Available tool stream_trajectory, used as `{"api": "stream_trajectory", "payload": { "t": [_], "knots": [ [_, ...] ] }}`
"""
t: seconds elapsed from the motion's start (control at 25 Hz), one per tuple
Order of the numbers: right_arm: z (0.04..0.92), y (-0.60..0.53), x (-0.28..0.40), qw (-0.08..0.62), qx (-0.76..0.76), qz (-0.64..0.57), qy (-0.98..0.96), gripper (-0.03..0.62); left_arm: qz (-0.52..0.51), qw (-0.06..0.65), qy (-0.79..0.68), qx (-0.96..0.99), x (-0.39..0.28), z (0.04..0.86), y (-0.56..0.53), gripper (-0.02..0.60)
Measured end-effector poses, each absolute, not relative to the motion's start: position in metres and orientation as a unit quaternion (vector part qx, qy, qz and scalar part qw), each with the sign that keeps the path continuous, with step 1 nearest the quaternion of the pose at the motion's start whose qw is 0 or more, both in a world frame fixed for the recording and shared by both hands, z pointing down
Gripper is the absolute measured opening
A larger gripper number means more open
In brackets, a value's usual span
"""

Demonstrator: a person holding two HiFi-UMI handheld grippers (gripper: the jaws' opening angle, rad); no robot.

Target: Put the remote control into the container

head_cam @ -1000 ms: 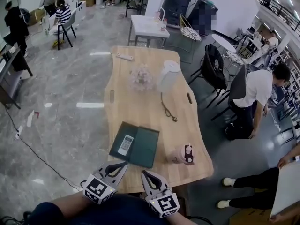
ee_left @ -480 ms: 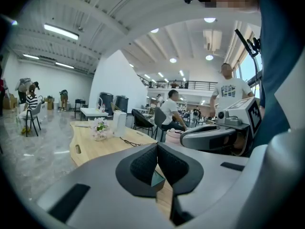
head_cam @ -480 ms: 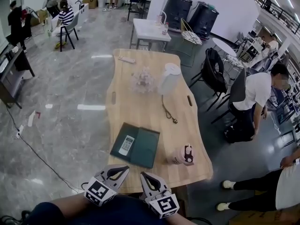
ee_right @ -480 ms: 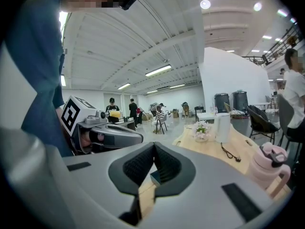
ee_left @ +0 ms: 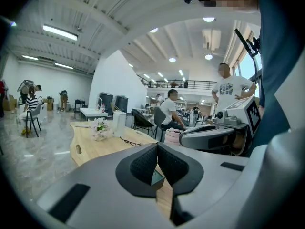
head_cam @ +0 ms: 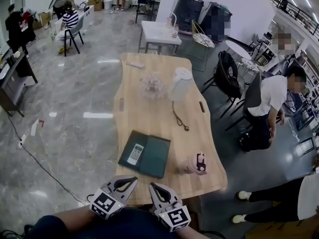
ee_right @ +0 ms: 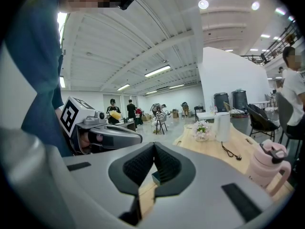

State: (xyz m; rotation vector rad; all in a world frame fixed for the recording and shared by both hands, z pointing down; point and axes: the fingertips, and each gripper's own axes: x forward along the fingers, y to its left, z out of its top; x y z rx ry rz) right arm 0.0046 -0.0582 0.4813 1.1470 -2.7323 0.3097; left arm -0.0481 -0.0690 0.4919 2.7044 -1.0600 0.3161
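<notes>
A white remote control (head_cam: pixel 135 154) lies inside the shallow dark green container (head_cam: pixel 154 159) on the near part of the wooden table (head_cam: pixel 149 114). Both grippers hang close to my body, short of the table's near edge and apart from the container. My left gripper (head_cam: pixel 133 179) is shut with nothing between its pads. Beside it, my right gripper (head_cam: pixel 152 185) is also shut and empty. In the left gripper view the jaws (ee_left: pixel 157 150) meet, and a corner of the container (ee_left: pixel 157 178) shows below them. The right gripper view shows its jaws (ee_right: pixel 153 150) pressed together the same way.
A pink bottle (head_cam: pixel 194 164) stands right of the container near the table's edge. Farther back are a black cable (head_cam: pixel 178 117), a white jug (head_cam: pixel 179 82), a flower pot (head_cam: pixel 151 83) and a second remote (head_cam: pixel 133 63). People and chairs (head_cam: pixel 227 73) stand at the right.
The head view has shifted slightly. Both grippers stay shut in about the same place, and the remote has not moved in the container.
</notes>
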Motion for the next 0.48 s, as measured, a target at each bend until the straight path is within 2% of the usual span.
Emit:
{"api": "stream_trajectory", "payload": {
  "t": [0.48],
  "knots": [
    [0.4809,-0.0516,0.0037,0.077,0.389,0.109,-0.911,0.016,0.112,0.115,-0.358,0.920,-0.0477,0.4898,-0.0635,0.013]
  ]
}}
